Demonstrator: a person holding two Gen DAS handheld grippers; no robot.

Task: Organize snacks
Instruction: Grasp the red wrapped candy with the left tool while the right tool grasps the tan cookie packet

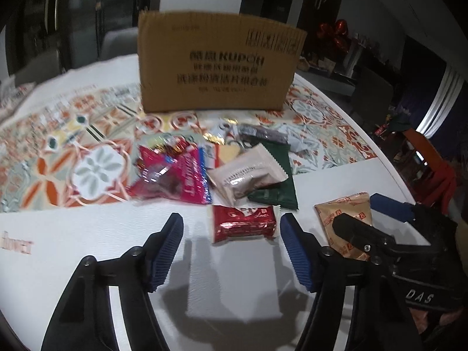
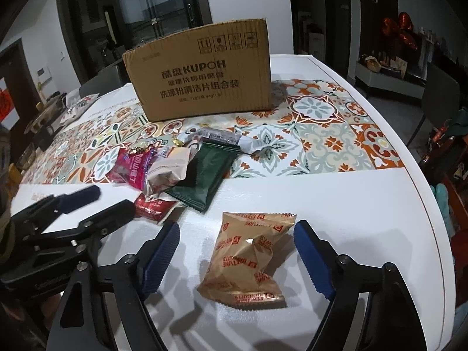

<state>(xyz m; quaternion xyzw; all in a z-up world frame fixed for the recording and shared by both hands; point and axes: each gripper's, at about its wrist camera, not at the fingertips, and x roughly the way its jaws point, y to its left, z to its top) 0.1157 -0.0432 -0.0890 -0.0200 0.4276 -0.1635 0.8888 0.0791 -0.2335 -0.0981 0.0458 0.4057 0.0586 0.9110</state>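
A pile of snack packets lies on the table before a brown cardboard box (image 1: 218, 63), also in the right wrist view (image 2: 201, 74). My left gripper (image 1: 231, 248) is open, its blue pads flanking a small red packet (image 1: 244, 223) just ahead. My right gripper (image 2: 237, 256) is open around a tan biscuit packet (image 2: 248, 256) lying flat between its fingers; that packet also shows in the left wrist view (image 1: 345, 219). The pile holds a pink bag (image 1: 175, 175), a beige packet (image 1: 245, 175) and a dark green packet (image 2: 204, 175).
The white table (image 2: 336, 204) carries a patterned tile-print runner (image 2: 321, 134). The right gripper's body (image 1: 409, 251) sits close to my left gripper's right finger. Dishes and clutter stand at the far left table edge (image 2: 44, 117). The table edge curves on the right.
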